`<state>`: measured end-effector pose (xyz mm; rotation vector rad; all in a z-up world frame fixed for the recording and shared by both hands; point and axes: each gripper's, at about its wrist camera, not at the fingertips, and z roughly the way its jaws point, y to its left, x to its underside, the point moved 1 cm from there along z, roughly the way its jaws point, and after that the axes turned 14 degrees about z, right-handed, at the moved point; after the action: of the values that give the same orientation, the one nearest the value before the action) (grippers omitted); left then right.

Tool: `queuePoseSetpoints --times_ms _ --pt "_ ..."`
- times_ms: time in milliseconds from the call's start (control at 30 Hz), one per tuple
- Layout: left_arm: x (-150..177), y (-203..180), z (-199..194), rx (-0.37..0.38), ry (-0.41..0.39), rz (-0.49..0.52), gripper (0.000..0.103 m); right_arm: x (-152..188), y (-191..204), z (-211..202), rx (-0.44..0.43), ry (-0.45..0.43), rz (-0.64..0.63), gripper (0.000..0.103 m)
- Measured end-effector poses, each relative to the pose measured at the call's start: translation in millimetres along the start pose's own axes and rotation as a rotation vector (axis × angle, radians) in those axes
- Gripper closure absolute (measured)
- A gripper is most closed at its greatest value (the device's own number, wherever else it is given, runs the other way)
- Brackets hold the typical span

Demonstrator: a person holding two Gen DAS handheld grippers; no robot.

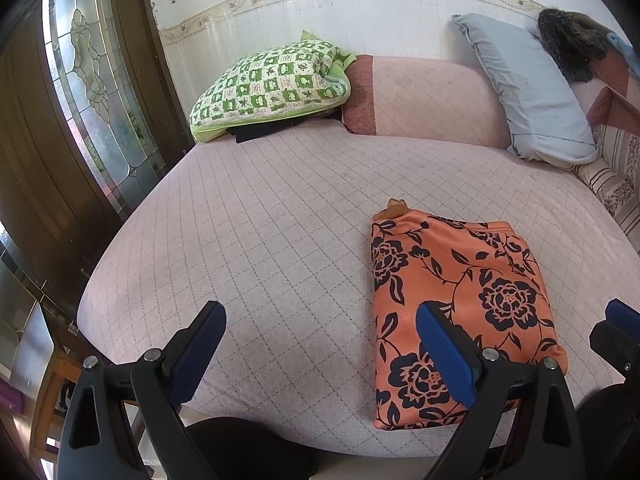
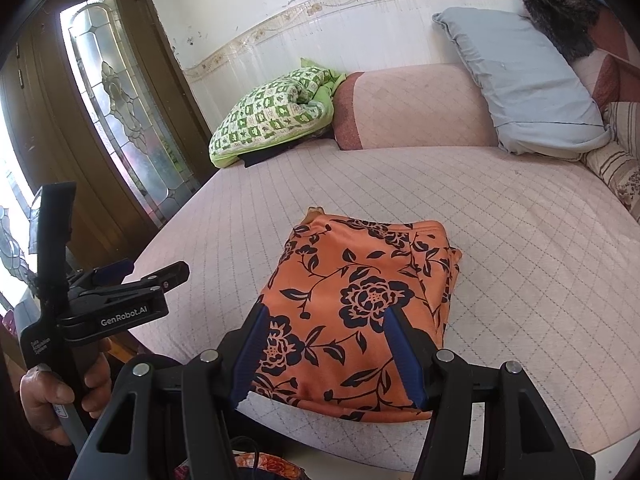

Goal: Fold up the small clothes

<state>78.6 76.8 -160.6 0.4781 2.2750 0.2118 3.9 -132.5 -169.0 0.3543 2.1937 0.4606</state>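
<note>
Lying as a compact folded rectangle on the pink quilted bed [image 1: 260, 220], the orange black-flowered garment [image 2: 360, 304] looked finished, both the left hand-held gripper [image 1: 320, 354] and right hand-held gripper [image 2: 326, 354] released just above its near edge.

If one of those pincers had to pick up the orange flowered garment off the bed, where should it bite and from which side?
Probably the near folded edge of the orange flowered garment, approached from the bed's front. It lies flat, folded into a thick block, and that edge sits right before the right gripper, whose jaws stand open above it. Sliding one jaw under the fold would catch all layers.
</note>
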Motion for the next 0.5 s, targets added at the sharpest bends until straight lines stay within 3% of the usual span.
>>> queuePoseSetpoints --times_ms 500 --pt "-4 16 -48 -0.037 -0.090 -0.023 0.007 -1 16 -30 -0.016 -0.063 -0.032 0.040"
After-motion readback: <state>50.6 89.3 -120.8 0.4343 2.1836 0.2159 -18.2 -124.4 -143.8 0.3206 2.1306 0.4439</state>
